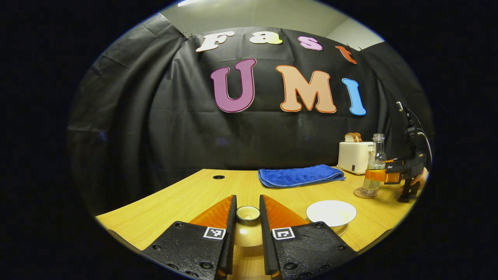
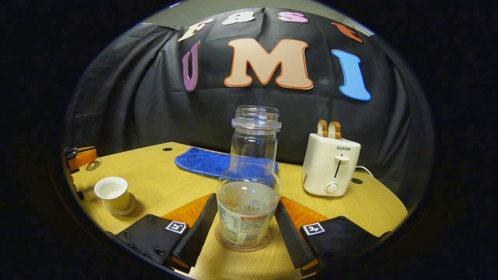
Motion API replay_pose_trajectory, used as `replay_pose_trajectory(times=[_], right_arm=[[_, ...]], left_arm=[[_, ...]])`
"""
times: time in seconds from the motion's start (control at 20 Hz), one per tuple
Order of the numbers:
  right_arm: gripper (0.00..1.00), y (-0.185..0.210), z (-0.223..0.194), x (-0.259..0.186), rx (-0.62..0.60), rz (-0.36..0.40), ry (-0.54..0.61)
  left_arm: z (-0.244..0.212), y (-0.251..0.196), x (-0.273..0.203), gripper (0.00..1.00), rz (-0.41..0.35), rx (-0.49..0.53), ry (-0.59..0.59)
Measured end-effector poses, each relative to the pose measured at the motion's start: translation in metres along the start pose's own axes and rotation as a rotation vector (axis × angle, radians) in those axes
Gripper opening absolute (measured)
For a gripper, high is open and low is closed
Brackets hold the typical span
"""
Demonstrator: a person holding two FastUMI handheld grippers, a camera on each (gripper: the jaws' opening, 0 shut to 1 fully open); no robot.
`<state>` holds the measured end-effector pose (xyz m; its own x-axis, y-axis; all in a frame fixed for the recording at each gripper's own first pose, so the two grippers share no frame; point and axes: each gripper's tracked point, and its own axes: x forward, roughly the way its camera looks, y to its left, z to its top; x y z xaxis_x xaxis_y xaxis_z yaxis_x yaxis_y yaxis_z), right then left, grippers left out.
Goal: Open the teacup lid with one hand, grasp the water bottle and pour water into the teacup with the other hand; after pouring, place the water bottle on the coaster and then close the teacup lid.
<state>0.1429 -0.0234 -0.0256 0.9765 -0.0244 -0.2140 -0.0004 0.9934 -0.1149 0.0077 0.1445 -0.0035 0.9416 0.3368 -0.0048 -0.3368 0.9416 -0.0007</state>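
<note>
The left gripper [image 1: 248, 217], at the bottom centre of the left gripper view, is gripping the lid [image 1: 248, 214] by its knob, with both fingers pressing on it, and is holding it in the air above the table [image 1: 186, 194]. The cup [image 2: 113, 193] is standing uncovered on its saucer [image 2: 119, 210] at the lower left of the right gripper view, with a pale fill inside that cannot be identified. The bottle [image 2: 249, 186], cap off and about 1/3 full, is standing upright on the coaster [image 2: 243, 243] at the bottom centre of that view. The right gripper [image 2: 246, 229] is bracketing the bottle's base with both fingers, but actual contact cannot be confirmed. Judged from this layout, lid opening, pouring and bottle placement are reading as complete; 2 steps are remaining: releasing the bottle and closing the cup.
</note>
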Motion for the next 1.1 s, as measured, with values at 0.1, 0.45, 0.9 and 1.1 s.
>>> replay_pose_trajectory(times=[0.1,0.45,0.9,1.1], right_arm=[[0.92,-0.003,-0.002,-0.009,0.006,-0.002,0.001],[0.91,-0.005,-0.005,-0.05,0.068,0.029,-0.037],[0.92,0.003,0.001,-0.086,0.038,0.053,-0.103],[0.92,0.005,-0.007,-0.099,0.02,0.061,-0.101]], left_arm=[[0.0,-0.003,0.001,0.29,-0.006,0.0,0.0],[-0.001,-0.024,0.008,0.29,-0.053,-0.001,0.001],[0.0,-0.076,0.017,0.29,-0.232,-0.002,-0.002],[0.001,-0.096,0.015,0.29,-0.302,-0.004,-0.003]])
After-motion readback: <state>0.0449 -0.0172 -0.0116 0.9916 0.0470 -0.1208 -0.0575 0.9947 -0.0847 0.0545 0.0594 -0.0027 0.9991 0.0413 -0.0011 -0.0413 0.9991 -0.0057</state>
